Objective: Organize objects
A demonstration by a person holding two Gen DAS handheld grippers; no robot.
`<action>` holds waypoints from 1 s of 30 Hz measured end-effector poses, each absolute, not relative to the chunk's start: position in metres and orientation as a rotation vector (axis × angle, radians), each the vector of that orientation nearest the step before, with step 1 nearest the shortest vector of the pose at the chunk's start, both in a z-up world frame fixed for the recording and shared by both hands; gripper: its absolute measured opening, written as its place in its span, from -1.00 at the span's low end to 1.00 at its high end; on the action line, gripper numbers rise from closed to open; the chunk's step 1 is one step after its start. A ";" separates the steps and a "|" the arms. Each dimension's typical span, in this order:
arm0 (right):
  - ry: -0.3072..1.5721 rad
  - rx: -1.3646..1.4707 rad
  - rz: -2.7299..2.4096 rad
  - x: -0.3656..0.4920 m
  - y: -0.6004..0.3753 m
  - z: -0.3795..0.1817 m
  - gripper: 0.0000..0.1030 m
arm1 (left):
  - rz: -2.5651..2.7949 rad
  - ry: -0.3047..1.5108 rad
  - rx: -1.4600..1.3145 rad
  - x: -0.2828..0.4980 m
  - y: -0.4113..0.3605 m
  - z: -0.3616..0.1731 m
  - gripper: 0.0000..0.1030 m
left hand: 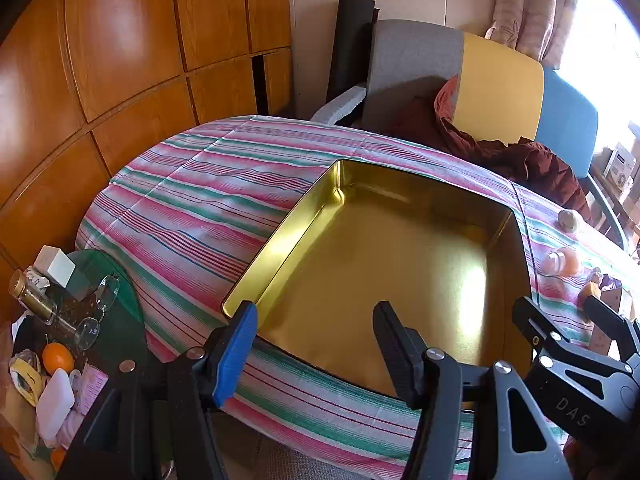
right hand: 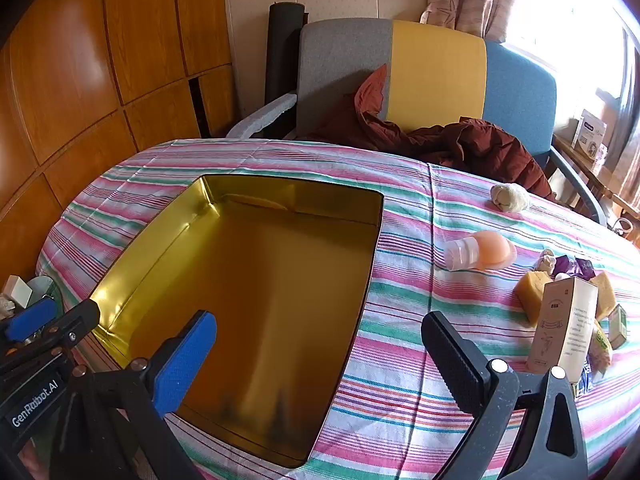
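On the striped bench, gold tin [right hand: 256, 300] sits empty; items lie right of it: peach bottle [right hand: 480, 250], carton [right hand: 564, 320], sponge [right hand: 532, 294]. Judged: pick-up not begun; next, reach right. Right tool [right hand: 320, 344] fully spread, left tool [left hand: 316, 332] partly spread, both empty, angled downward.

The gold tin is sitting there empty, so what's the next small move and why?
Probably swing the right tool, open and holding nothing, toward the peach bottle lying on the cloth beside the gold tin. It looks like the nearest loose item.
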State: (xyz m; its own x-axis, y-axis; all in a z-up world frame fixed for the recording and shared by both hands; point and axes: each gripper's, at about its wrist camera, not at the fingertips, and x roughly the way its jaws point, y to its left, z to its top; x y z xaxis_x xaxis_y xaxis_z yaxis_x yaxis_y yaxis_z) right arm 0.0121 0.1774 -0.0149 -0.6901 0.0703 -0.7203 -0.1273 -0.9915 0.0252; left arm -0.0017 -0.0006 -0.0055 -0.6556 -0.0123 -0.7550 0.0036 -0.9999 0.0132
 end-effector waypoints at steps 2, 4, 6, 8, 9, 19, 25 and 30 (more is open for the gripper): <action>0.112 -1.186 2.790 0.012 0.177 -0.015 1.00 | -2.851 -0.018 1.302 -0.003 -0.001 -0.005 0.18; 0.107 -1.188 2.790 0.012 0.177 -0.015 1.00 | -2.850 -0.020 1.301 -0.003 0.000 -0.006 0.18; 0.103 -1.187 2.791 0.012 0.176 -0.015 1.00 | -2.851 -0.023 1.304 -0.003 0.000 -0.006 0.18; 0.101 -1.183 2.789 0.012 0.175 -0.014 1.00 | -2.852 -0.022 1.302 -0.002 -0.001 -0.006 0.18; 0.101 -1.182 2.789 0.012 0.175 -0.014 1.00 | -2.853 -0.022 1.302 -0.002 -0.001 -0.006 0.18; 0.100 -1.182 2.775 0.010 0.177 -0.014 1.00 | -2.851 -0.026 1.296 0.000 0.001 -0.007 0.18; 0.102 -1.173 2.775 0.012 0.178 -0.013 1.00 | -2.853 -0.033 1.295 0.001 0.002 -0.006 0.18; 0.108 -1.167 2.772 0.013 0.179 -0.013 1.00 | -2.857 -0.045 1.298 0.003 0.005 -0.006 0.18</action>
